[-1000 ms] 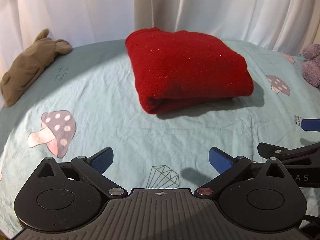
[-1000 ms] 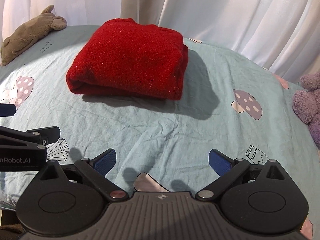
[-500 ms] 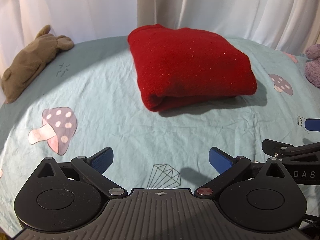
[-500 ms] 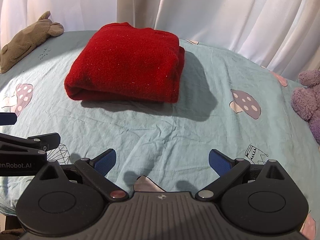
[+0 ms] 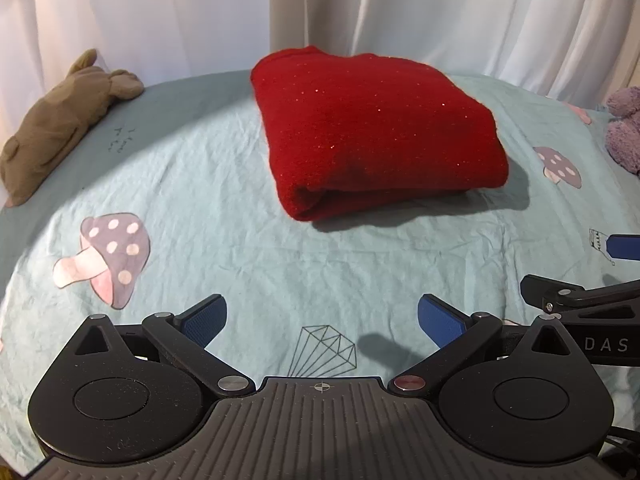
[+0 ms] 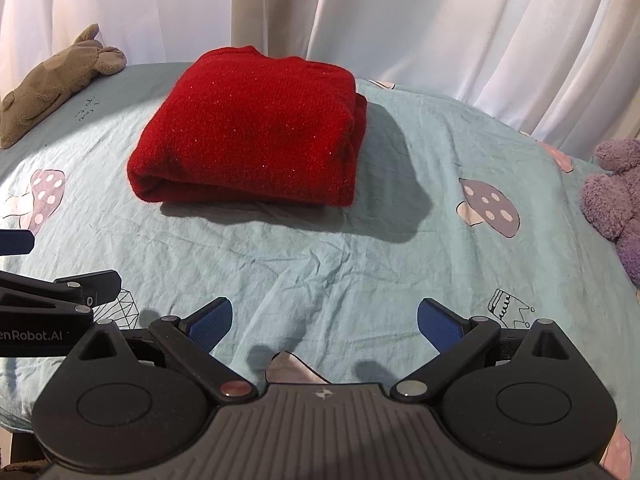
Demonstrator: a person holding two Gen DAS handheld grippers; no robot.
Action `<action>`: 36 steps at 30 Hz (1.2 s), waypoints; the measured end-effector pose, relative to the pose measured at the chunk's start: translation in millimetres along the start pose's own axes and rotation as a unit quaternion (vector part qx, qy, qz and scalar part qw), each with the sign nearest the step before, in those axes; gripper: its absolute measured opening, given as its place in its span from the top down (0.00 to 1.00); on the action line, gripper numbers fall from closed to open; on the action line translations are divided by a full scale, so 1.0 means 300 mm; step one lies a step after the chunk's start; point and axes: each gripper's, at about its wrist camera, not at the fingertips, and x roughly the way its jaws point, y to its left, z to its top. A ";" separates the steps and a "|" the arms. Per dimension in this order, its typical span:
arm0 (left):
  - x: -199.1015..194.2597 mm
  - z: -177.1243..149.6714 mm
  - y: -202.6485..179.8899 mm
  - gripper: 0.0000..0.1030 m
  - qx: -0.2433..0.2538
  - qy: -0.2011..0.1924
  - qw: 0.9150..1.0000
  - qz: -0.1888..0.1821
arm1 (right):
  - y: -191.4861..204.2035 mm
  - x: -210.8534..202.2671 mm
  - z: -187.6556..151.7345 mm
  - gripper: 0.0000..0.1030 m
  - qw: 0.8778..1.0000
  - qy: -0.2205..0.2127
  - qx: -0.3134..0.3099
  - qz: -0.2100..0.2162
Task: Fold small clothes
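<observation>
- Folding looks done for the red sweater (image 5: 376, 128): it sits as a neat thick bundle in the upper middle of the left wrist view, lying flat on the blue sheet (image 5: 224, 184).
- In the right wrist view the red sweater (image 6: 252, 128) shows in the upper left middle, with its round folded edge facing the camera.
- I think the step in hand is to leave it alone and pull both tools back low and slow, so no finger catches the knit and spoils the fold.
- It would be good to check that no edge sticks out. On the right side of the bundle the layers look a bit stacked, so a soft pat there may help.
- The left tool (image 5: 320, 318) is wide open at the bottom of its view. It holds nothing and touches nothing.
- The right tool (image 6: 325, 318) is also wide open and holds nothing.
- Both tools are well apart from the sweater, with bare sheet between.
- A brown soft toy (image 5: 60, 120) lies at the upper left, and a purple soft toy (image 6: 616, 196) at the right edge.
</observation>
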 end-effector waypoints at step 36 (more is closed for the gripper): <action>0.003 0.009 -0.012 0.00 -0.003 0.003 1.000 -0.001 | -0.018 -0.002 0.021 0.04 1.000 -0.005 -0.001 -0.001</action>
